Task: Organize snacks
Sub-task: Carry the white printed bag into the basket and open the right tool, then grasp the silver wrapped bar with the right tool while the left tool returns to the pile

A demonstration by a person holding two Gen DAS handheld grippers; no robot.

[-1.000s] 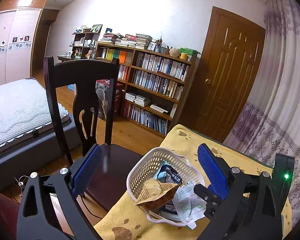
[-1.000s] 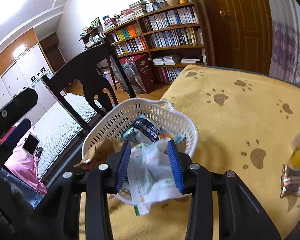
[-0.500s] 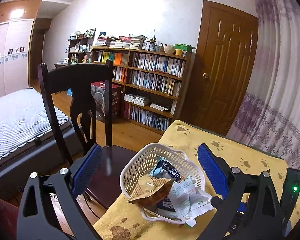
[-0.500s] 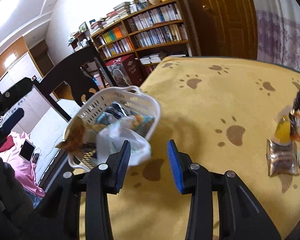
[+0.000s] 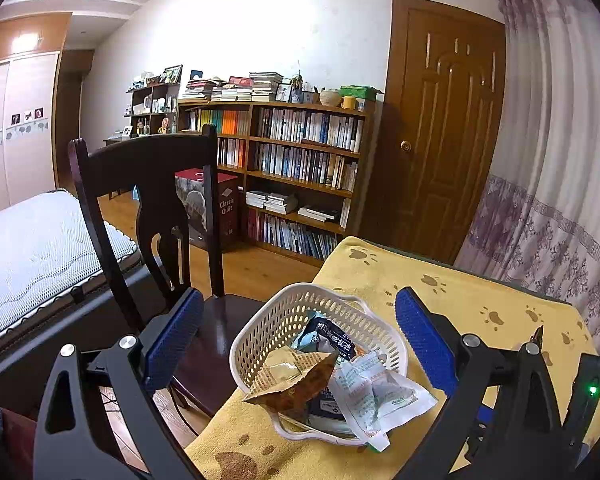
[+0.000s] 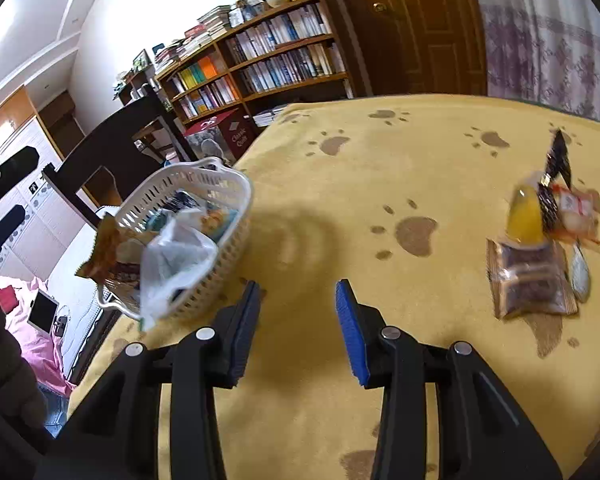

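Since a second ago your right gripper (image 6: 296, 308) has let go of the white crinkled plastic snack packet (image 5: 374, 394) and drawn back from it; the packet now hangs over the near rim of the white perforated plastic basket (image 5: 280, 320). The basket sits near the left edge of the bench under its yellow paw-print cloth (image 6: 380, 184), also holding a brown packet (image 5: 296, 386) and a dark blue one (image 5: 332, 338). More snacks (image 6: 540, 240) lie loose on the cloth to the right, well apart from the basket. Both your grippers are spread wide and empty, the left gripper (image 5: 296, 340) hovering around the basket. A dark wooden chair (image 5: 148, 200) stands beside the bench.
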